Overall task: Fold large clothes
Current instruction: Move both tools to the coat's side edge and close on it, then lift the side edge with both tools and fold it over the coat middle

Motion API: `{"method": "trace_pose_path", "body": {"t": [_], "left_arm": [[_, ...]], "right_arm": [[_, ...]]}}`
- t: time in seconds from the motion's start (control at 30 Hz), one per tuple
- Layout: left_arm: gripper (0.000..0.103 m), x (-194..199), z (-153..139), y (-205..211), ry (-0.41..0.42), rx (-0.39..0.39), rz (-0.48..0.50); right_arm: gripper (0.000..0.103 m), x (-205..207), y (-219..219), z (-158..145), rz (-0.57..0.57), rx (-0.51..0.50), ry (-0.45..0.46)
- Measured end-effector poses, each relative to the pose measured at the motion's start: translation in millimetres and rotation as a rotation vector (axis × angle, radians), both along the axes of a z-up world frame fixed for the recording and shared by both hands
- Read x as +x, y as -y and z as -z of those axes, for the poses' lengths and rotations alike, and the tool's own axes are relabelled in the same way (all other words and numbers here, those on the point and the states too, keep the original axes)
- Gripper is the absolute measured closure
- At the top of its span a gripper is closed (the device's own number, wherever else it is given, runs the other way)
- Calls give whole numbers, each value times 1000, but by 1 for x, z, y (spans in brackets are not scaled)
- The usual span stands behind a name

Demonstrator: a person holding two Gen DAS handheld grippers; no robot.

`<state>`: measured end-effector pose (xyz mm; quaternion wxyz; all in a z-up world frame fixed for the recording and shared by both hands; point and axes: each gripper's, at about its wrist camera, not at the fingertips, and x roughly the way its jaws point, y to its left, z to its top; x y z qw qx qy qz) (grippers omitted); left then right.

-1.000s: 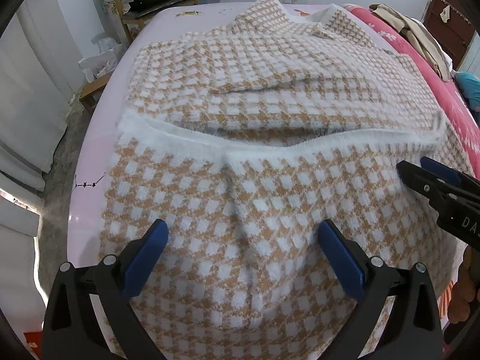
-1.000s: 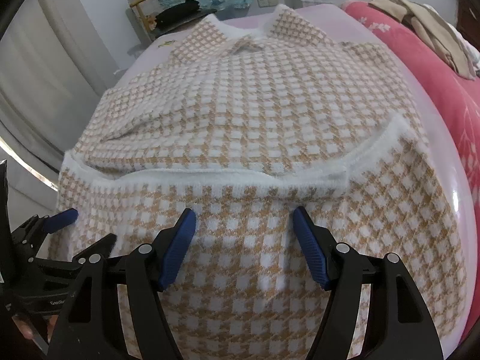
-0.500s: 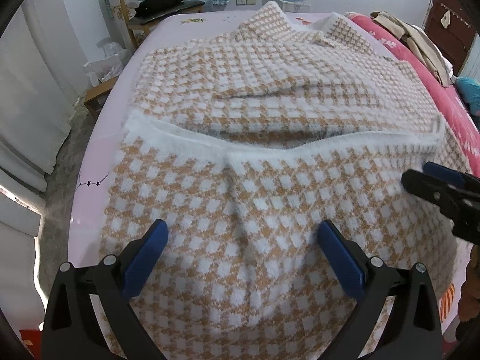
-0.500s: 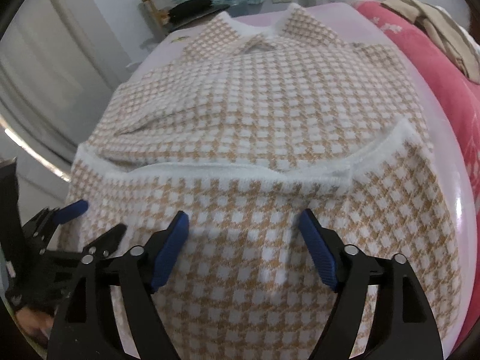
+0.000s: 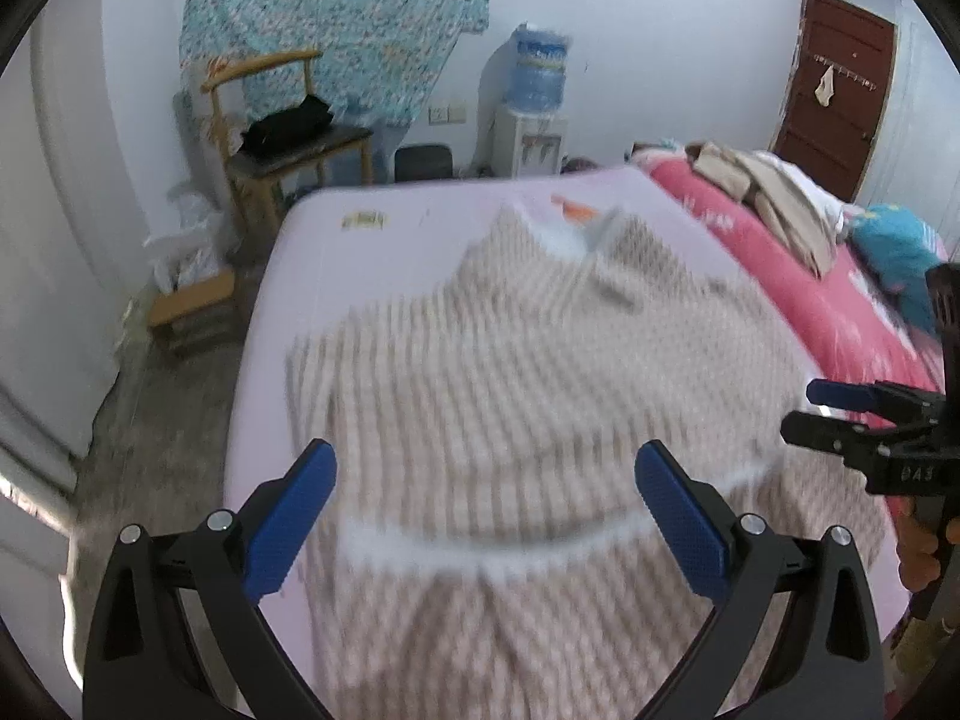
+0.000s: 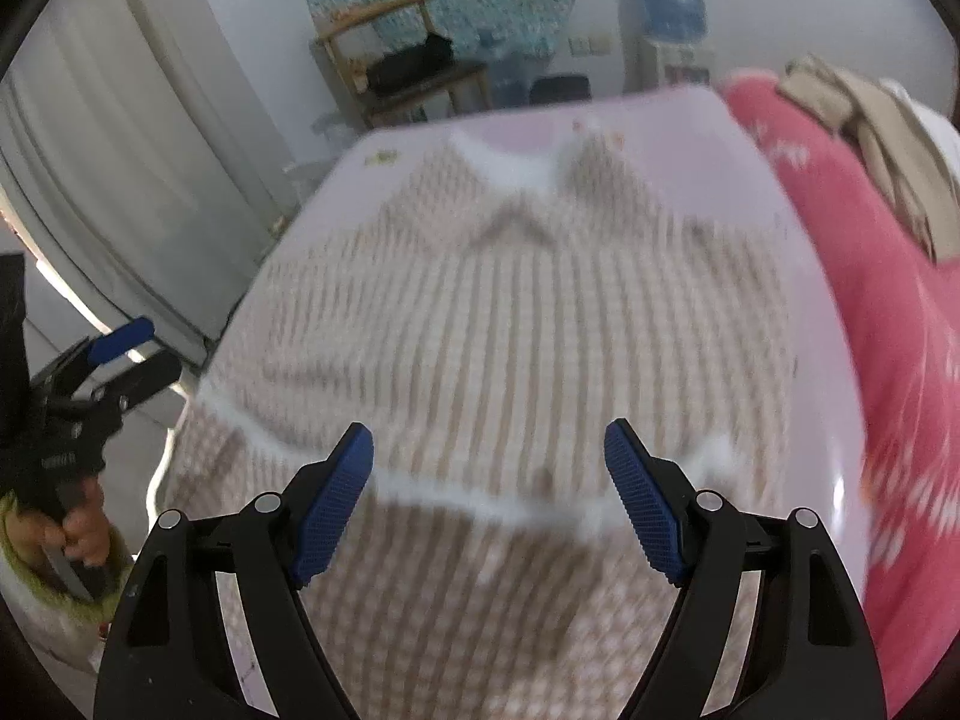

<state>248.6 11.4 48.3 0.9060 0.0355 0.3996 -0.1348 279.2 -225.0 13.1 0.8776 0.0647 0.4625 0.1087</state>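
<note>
A tan-and-white checked knit garment (image 5: pixel 510 396) lies spread on the pale pink bed (image 5: pixel 336 276), blurred by motion. Its lower part is folded up over the body, with the white hem (image 6: pixel 480 498) running across. The collar (image 6: pixel 522 174) points to the far end. My left gripper (image 5: pixel 485 456) hovers open above the folded part, nothing between its blue pads. My right gripper (image 6: pixel 489 432) is likewise open and empty above the hem. Each shows in the other's view: the right gripper (image 5: pixel 822 414) at the bed's right side, the left gripper (image 6: pixel 138 348) at its left side, each in a hand.
A red quilt (image 5: pixel 780 252) with beige clothes (image 5: pixel 762 192) lies along the bed's right side. Beyond the bed stand a wooden chair (image 5: pixel 270 120), a water dispenser (image 5: pixel 534 108) and a brown door (image 5: pixel 840 84). White curtains (image 6: pixel 120 180) hang left, over bare floor (image 5: pixel 162 420).
Both grippers have lifted away from the garment and tipped upward, so more of the room shows. The right jaws stand a little wider than before. The garment lies as before.
</note>
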Motion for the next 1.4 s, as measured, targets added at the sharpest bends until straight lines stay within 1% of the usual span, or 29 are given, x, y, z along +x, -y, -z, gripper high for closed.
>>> {"method": "trace_pose_path", "body": {"t": [0.1,0.2,0.27,0.3,0.4,0.47,0.53,0.6,0.63,0.7,0.8,0.87,0.9,0.93,0.97,1.0,1.03,1.07,1.1,1.17,1.27,1.4], "left_arm": [[4,39,-11,7,6,-22,16],[4,85,-14,20,18,-35,31],[4,112,-11,28,12,-56,40],[4,126,-11,31,4,-71,37],[4,172,-7,39,-25,-144,37],[5,204,-2,43,-58,-203,30],[6,233,10,47,-101,-241,14],[8,258,22,51,-143,-249,-6],[12,270,31,55,-172,-249,-16],[15,287,48,63,-221,-252,-13],[26,299,67,74,-274,-240,-11],[39,305,80,79,-314,-237,-16],[44,306,85,82,-330,-235,-16],[55,306,87,83,-333,-226,-18],[66,305,89,84,-332,-221,-14],[73,302,89,85,-327,-227,-2],[81,302,87,86,-321,-225,7],[86,299,84,87,-306,-209,15],[90,295,79,89,-287,-196,27],[92,286,67,93,-246,-170,60],[93,264,45,94,-184,-146,108],[93,226,17,84,-125,-143,179]], "right_arm": [[26,35,13,-16,-12,16,23],[26,77,29,-21,9,-42,38],[26,103,39,-19,25,-54,28],[26,122,48,-18,39,-46,12],[26,165,65,-14,59,-22,-22],[26,195,74,-10,69,-18,-44],[26,222,78,-1,85,-9,-76],[26,245,78,10,81,15,-106],[26,252,78,14,85,24,-117],[26,266,76,25,80,53,-147],[27,285,68,46,72,52,-194],[34,290,64,55,69,51,-220],[41,291,62,56,65,48,-229],[49,291,60,59,63,43,-234],[56,291,58,59,57,39,-232],[72,290,56,57,49,36,-227],[85,288,55,54,39,37,-220],[88,284,53,49,31,35,-208],[91,282,51,45,27,25,-198],[93,269,44,29,1,-21,-149],[94,245,33,6,-38,-75,-83],[94,202,23,-19,-93,-125,0]]}}
